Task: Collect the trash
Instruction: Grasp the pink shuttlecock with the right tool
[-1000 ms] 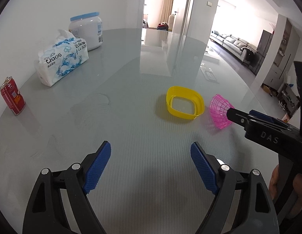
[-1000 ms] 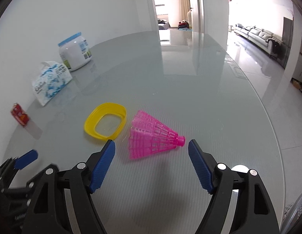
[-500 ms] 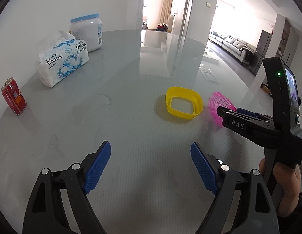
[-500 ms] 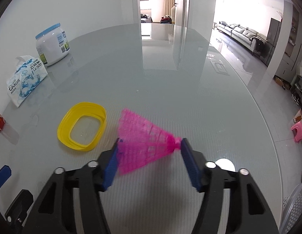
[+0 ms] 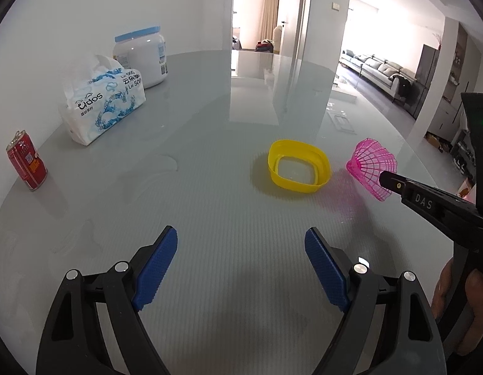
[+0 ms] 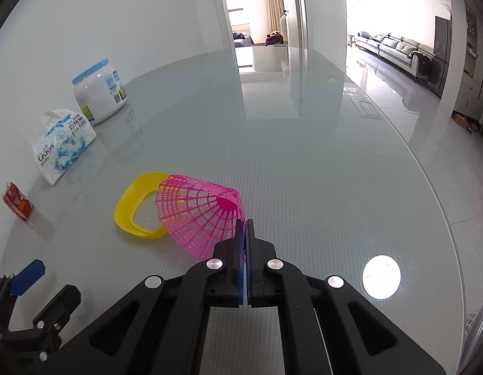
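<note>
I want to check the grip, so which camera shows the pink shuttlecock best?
The right wrist view: the shuttlecock fills the middle, its skirt edge pinched in the shut right gripper. The left wrist view shows it small at the right, off the table, with the gripper's tip covering the pinch.

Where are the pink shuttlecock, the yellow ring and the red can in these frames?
pink shuttlecock [image 6: 194, 215]: right wrist view, on its mesh skirt.
yellow ring [image 5: 299, 184]: left wrist view, on its near outer wall.
red can [image 5: 26, 164]: left wrist view, on the middle of its side.
</note>
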